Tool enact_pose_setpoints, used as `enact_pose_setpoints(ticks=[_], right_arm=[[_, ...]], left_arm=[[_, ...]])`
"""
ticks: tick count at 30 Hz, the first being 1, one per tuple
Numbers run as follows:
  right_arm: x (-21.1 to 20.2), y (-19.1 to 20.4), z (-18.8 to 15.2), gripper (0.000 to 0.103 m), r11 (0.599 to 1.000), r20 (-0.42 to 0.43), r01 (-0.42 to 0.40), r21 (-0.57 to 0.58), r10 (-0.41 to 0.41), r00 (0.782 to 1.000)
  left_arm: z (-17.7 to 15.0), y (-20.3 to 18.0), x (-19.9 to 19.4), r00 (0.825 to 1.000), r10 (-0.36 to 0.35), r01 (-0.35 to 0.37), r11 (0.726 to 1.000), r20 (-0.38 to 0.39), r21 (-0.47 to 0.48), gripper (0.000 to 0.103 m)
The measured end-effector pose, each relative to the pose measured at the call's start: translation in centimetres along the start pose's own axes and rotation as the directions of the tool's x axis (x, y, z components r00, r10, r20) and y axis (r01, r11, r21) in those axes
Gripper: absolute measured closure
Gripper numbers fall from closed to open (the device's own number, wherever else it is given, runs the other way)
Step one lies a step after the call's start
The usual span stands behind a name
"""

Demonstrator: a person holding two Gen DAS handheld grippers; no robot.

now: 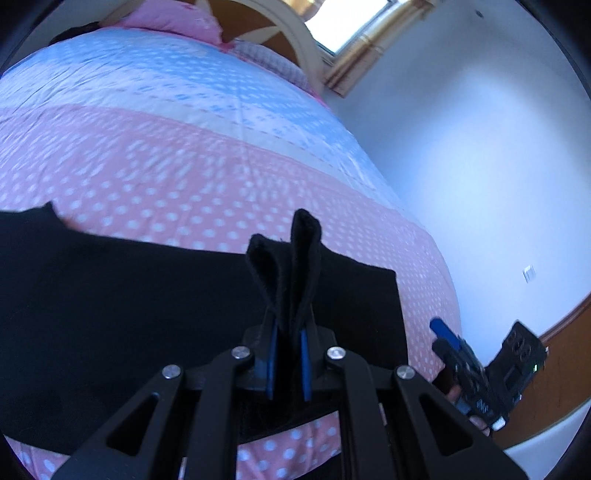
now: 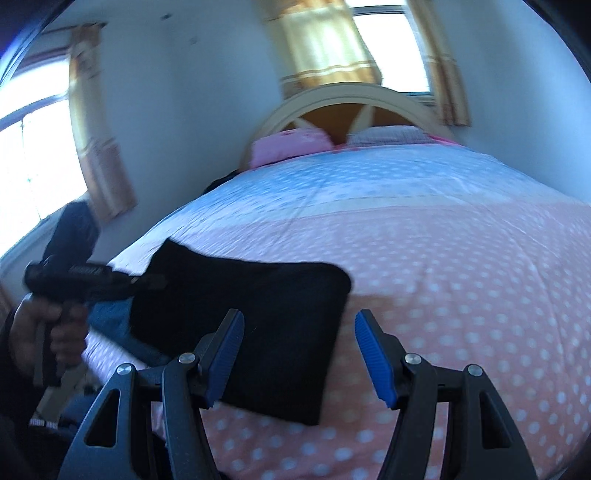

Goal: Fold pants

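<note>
Left claw (image 1: 288,363) pinches black pants (image 1: 129,306), seemingly doubled, over dotted bedspread (image 1: 184,166).

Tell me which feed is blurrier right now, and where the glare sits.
Right wrist view: motion smear across the curtains and bedspread, window blown out white. Left wrist view: sharper, black pants crisp-edged, only the window overexposed.

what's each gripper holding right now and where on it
The left gripper is shut on a bunched-up fold of the black pants, pinched at an edge. The right gripper is open, holding nothing.
</note>
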State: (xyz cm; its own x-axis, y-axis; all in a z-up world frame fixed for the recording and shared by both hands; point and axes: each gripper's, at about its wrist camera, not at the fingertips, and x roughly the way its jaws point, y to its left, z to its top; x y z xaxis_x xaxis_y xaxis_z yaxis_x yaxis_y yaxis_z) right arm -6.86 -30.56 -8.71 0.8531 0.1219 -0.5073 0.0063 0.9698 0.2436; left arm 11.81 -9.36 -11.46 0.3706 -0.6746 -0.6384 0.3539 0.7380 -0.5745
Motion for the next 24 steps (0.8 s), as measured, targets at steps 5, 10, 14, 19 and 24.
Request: enact_pose_setpoints(ticks=[5,10,14,19,24], right_arm=[[0.8,1.7,-0.6,0.039,0.997,-0.031,-0.054,-0.052,0.052,0.998],[1.7,3.0,-1.0,0.039,0.992,-0.067,-0.094,-0.085,0.088,0.994],[4.2,3.4,-2.0,0.039,0.992,-0.189,-0.093,-0.086,0.075,0.979],[5.2,3.7,-2.7,0.039,0.991,-0.233,-0.062,-0.117,0.033,0.972],[4.6,3.6,-1.7,0.039,0.994,-0.213,-0.067,-0.082,0.048,0.976]], left_arm=[[0.0,2.1,-1.3,1.0,0.025,-0.024,0.999,0.017,-0.038,0.092],[-0.5,3.9,-1.2,0.998,0.061,-0.06,0.996,0.007,-0.068,0.092],[-1.2,5.1,-0.2,0.996,0.084,-0.085,0.993,-0.019,-0.076,0.092],[-1.6,5.5,0.4,0.995,0.102,-0.103,0.993,-0.016,-0.055,0.089],[-1.3,5.7,-0.7,0.995,0.103,-0.103,0.994,0.001,-0.042,0.073]])
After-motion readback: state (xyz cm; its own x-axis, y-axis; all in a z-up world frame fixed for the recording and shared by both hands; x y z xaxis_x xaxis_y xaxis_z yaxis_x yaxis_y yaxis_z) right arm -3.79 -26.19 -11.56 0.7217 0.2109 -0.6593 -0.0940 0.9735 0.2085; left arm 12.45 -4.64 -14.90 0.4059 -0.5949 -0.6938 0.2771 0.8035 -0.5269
